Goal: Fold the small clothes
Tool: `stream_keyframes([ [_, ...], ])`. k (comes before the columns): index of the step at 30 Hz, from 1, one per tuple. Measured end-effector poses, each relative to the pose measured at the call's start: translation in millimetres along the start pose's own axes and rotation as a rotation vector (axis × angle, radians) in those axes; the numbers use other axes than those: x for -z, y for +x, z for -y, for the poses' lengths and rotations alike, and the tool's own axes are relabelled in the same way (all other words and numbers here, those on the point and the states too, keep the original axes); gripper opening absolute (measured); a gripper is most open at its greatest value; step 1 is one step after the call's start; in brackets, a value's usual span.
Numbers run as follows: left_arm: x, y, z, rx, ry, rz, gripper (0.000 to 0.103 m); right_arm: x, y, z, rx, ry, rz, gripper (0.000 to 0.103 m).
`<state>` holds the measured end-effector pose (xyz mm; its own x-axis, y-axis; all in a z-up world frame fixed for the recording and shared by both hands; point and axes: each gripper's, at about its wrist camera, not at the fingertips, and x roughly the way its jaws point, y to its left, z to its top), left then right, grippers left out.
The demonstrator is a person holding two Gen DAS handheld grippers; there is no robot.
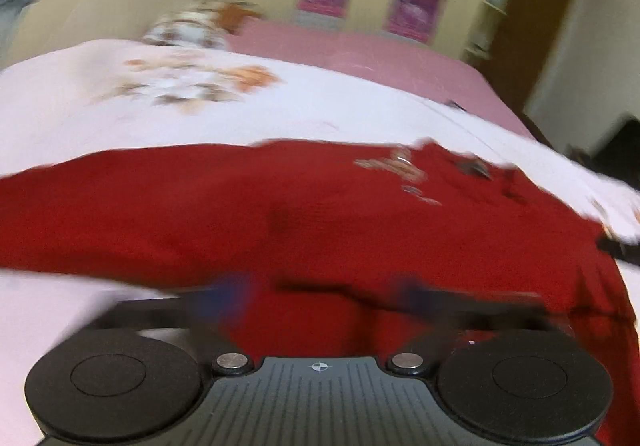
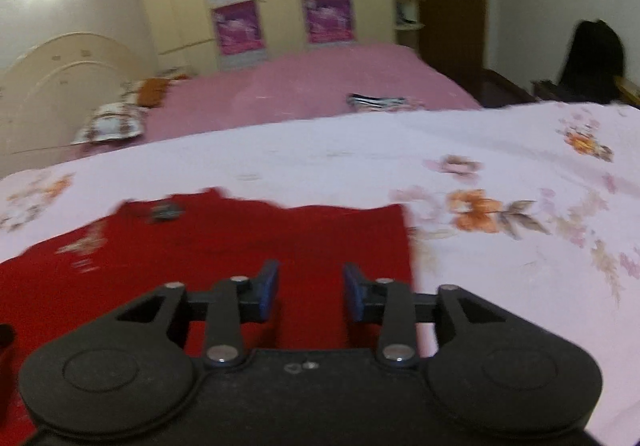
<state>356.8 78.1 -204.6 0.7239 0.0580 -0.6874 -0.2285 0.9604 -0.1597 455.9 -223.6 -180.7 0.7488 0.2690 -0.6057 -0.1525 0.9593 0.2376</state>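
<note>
Our left gripper (image 1: 320,292) hangs with its jaws spread wide and nothing between them, just above the red garment (image 1: 240,213). We carry the right gripper (image 2: 310,292) with its blue pads (image 2: 267,288) partly apart, also empty, over the same garment's right edge. It lies flat on the pale floral sheet (image 2: 480,173), a small print near its top. Beyond we see a pink bedspread (image 2: 320,81).

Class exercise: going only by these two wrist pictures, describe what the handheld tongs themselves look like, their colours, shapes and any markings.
Both are matt black. The right tongs have blue pads on flat link arms pinned with silver rivets, flanked by two round discs. The left tongs look the same, blurred, with a ribbed body bearing a small white crosshair mark. No cables or sleeves show.
</note>
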Motion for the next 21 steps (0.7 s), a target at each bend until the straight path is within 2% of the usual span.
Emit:
stream_keyframes([
  [1,2.3,-9.6,-5.5,-0.007,-0.008,0.046,0.103,1.8,-1.5,-11.4,-0.029,-0.003,-0.006,0.046],
  [2,2.7,-16.4,-10.6,-0.001,-0.003,0.058,0.103,5.7,-8.6,-22.3,-0.051,0.0,-0.011,0.046],
  [4,2.0,-25.4,-22.9,0.001,-0.001,0.037,0.103,11.8,-15.1,-39.6,-0.098,-0.002,-0.024,0.046],
  [7,2.8,-38.4,-53.7,-0.024,-0.062,0.033,0.103,20.3,-25.2,-68.8,-0.146,-0.022,-0.043,0.046],
  [12,8.9,-52.9,-120.8,-0.073,-0.227,0.007,0.102,27.4,-35.5,-113.3,-0.214,-0.041,-0.068,0.048],
  [14,13.2,-57.1,-145.8,-0.093,-0.291,0.011,0.096,33.3,-40.4,-136.0,-0.232,-0.066,-0.067,0.048],
  [16,17.0,-58.4,-172.7,-0.114,-0.35,-0.006,0.085,37.5,-43.8,-153.8,-0.242,-0.093,-0.064,0.05],
  [21,30.3,-59.2,-241.8,-0.164,-0.551,-0.008,0.083,45.3,-44.4,-186.7,-0.263,-0.133,-0.064,0.051],
])
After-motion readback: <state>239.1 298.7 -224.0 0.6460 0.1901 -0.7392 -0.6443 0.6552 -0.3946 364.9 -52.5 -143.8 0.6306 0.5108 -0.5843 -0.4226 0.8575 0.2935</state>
